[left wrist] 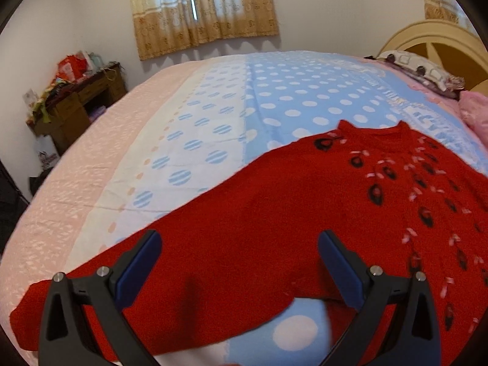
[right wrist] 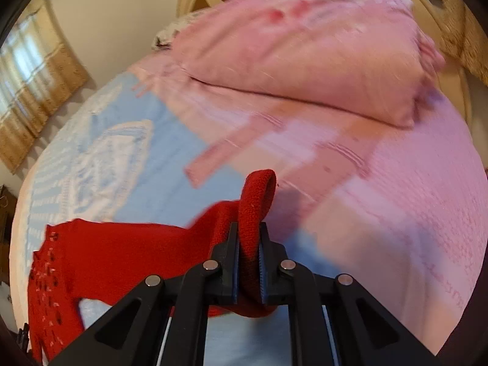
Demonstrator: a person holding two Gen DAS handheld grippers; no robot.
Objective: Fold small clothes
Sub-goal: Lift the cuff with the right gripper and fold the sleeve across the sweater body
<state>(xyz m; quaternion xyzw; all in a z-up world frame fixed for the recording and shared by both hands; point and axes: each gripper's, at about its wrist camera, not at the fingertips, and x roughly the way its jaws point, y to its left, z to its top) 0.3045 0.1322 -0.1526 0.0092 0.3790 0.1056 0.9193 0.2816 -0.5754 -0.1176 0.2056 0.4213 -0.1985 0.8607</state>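
**Right sleeve pinched, left jaws wide over the other sleeve**

A red knitted sweater with black and pink embroidery (left wrist: 320, 201) lies spread on the bed, on a blue polka-dot blanket (left wrist: 305, 97). The right gripper (right wrist: 247, 244) has its jaws clamped on a doubled-over roll of the sweater's cuff or sleeve end, which loops up just beyond the jaw tips; the rest of the garment trails away to the left of those jaws. The left gripper (left wrist: 239, 244) has its jaws spread wide and holds nothing, with the other sleeve and shoulder lying directly ahead of and between them.

The step in hand looks like folding a sleeve across the body. To do it well, I judge the right gripper should carry the sleeve low and flat over the chest while the left pins or grasps the opposite side, so the knit does not drag or bunch.

The left wrist view alone shows the neckline, the embroidered front and a cluttered wooden dresser (left wrist: 76, 103) beyond the jaws. The right wrist view alone shows the grip itself and a pink pillow (right wrist: 299, 48) far ahead of the jaws.
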